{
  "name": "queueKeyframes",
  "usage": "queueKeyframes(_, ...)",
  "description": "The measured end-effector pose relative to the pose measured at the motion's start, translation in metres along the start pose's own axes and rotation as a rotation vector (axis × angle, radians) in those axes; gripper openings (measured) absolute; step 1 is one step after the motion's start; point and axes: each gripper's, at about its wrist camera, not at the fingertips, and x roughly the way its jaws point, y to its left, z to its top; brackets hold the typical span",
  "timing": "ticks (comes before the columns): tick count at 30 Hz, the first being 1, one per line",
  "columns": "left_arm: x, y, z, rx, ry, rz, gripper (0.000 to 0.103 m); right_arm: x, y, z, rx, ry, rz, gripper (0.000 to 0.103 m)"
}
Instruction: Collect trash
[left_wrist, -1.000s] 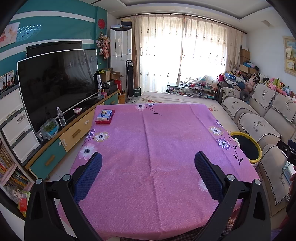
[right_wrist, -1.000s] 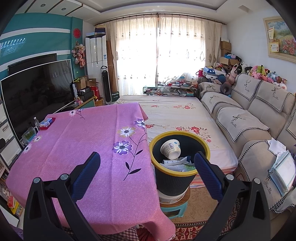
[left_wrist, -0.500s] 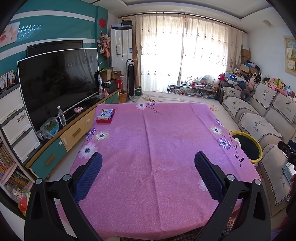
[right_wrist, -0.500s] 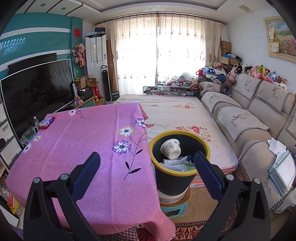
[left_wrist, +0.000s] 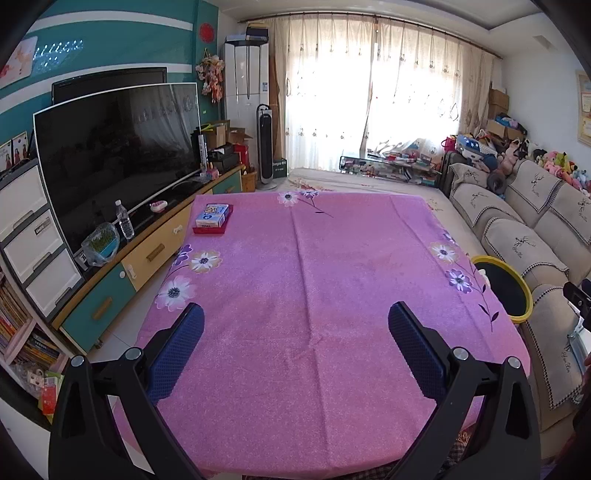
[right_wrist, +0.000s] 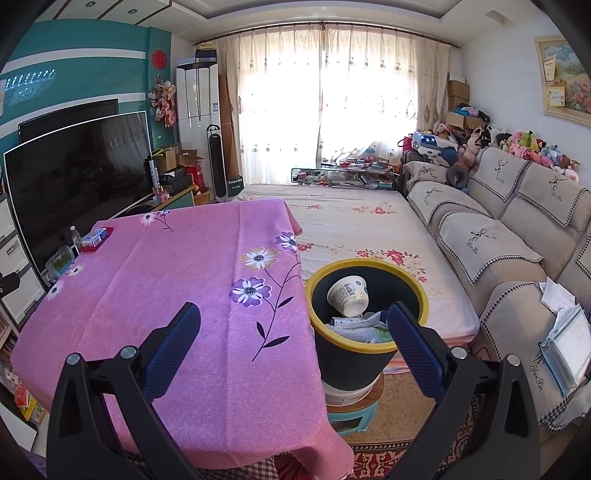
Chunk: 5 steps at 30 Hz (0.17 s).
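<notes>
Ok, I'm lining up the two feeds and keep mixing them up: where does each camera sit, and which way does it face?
Left wrist: on the left gripper, looking along its open fingers down the pink tablecloth toward the curtains; both blue pads show.
Right wrist: on the right gripper, over the table's right edge, facing the yellow-rimmed bin holding a white cup; both pads show.
Shared: the tablecloth, bin, TV, and red tray with a box.

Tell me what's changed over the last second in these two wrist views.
Nothing visibly changed. The left gripper and right gripper stay open and empty, the white cup still lies in the trash bin, and the box remains on the pink tablecloth.
</notes>
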Motion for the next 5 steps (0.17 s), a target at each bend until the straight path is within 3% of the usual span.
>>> queueKeyframes(5,0.064,0.024,0.025,0.006,0.022,0.066,0.098,0.058,0.023,0.026,-0.055,0.070,0.045,0.096)
